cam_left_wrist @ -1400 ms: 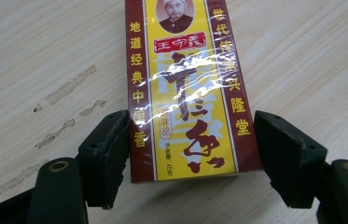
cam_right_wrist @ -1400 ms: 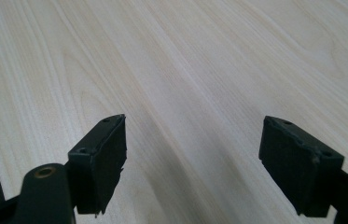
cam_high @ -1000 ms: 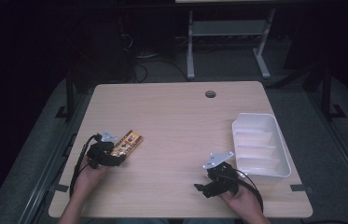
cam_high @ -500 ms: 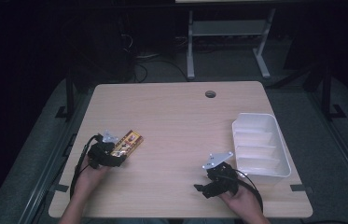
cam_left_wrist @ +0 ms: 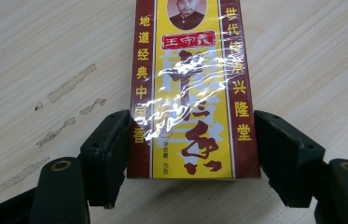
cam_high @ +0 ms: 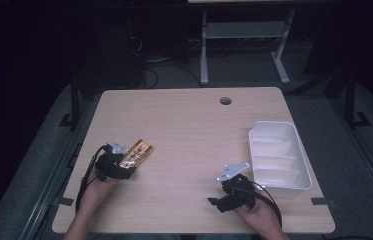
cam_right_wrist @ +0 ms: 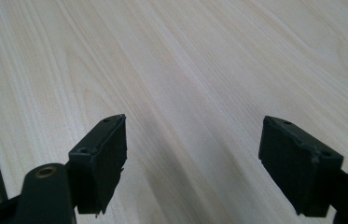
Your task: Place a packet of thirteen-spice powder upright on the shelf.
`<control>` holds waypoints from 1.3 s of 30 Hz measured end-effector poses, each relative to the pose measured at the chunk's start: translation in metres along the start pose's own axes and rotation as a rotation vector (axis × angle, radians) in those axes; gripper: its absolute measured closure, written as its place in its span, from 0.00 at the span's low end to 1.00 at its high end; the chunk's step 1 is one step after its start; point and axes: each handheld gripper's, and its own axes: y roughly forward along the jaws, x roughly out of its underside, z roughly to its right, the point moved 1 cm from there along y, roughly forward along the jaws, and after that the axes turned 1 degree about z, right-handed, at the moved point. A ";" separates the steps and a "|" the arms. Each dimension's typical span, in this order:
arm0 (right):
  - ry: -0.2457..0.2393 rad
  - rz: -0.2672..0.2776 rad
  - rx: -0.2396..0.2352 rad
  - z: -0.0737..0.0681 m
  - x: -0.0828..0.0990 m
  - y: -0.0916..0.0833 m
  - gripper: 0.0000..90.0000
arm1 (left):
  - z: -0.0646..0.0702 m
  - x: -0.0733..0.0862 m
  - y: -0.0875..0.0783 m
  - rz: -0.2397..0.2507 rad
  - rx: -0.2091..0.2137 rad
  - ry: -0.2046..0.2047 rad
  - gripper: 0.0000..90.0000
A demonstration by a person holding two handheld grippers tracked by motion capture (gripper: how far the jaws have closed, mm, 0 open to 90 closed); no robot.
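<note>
The yellow and dark-red packet (cam_left_wrist: 192, 88) carried Chinese print. A red banner under a small portrait read 王守義. Its left red band read 地道经典中国香. Its right band read 世代传承兴隆堂. Large brown characters ran down the yellow middle, blurred by glare on the wrapping.

left gripper (cam_left_wrist: 190, 135) | fingers opened | packet (cam_left_wrist: 192, 88) between, released

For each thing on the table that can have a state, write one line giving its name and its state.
Left tongs: just been opening, pads beside the packet, not pressing it.
Right tongs: open, nothing between them.
Yellow and red packet: sealed in film, lying flat on the table.
White divided tray: upright, compartments empty.
</note>
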 end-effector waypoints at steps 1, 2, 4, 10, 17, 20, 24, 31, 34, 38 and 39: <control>-0.001 0.000 -0.001 0.000 0.000 0.000 0.25 | 0.001 0.000 0.000 -0.001 -0.002 0.002 0.33; -0.002 -0.001 -0.001 0.000 0.000 0.000 0.25 | 0.001 0.000 0.001 -0.001 -0.003 0.003 0.33; -0.002 -0.001 -0.002 0.000 0.000 0.000 0.25 | 0.001 0.000 0.001 0.000 -0.003 0.005 0.33; -0.002 -0.005 -0.002 -0.001 0.000 0.001 0.25 | 0.002 0.000 0.002 -0.007 -0.011 0.006 0.33; -0.002 -0.005 -0.001 -0.002 -0.001 0.001 0.25 | 0.003 0.000 0.003 -0.014 -0.018 0.011 0.33; -0.004 -0.005 -0.003 -0.002 -0.001 0.002 0.25 | 0.003 -0.001 0.003 -0.016 -0.018 0.005 0.33; -0.003 -0.006 -0.005 -0.002 -0.001 0.002 0.25 | 0.003 -0.001 0.002 -0.015 -0.019 -0.006 0.34; 0.002 -0.002 -0.009 -0.002 -0.001 0.000 0.26 | 0.000 0.001 -0.001 0.013 -0.003 -0.037 0.36; -0.004 -0.003 -0.008 -0.003 -0.001 -0.001 0.26 | 0.001 0.001 -0.002 0.015 -0.010 -0.027 0.37; -0.004 0.005 -0.006 -0.002 -0.002 -0.002 0.27 | 0.003 0.000 -0.003 0.014 -0.027 -0.013 0.37; -0.005 0.010 -0.005 -0.002 -0.002 -0.003 0.26 | 0.003 0.000 -0.004 0.020 -0.033 -0.012 0.37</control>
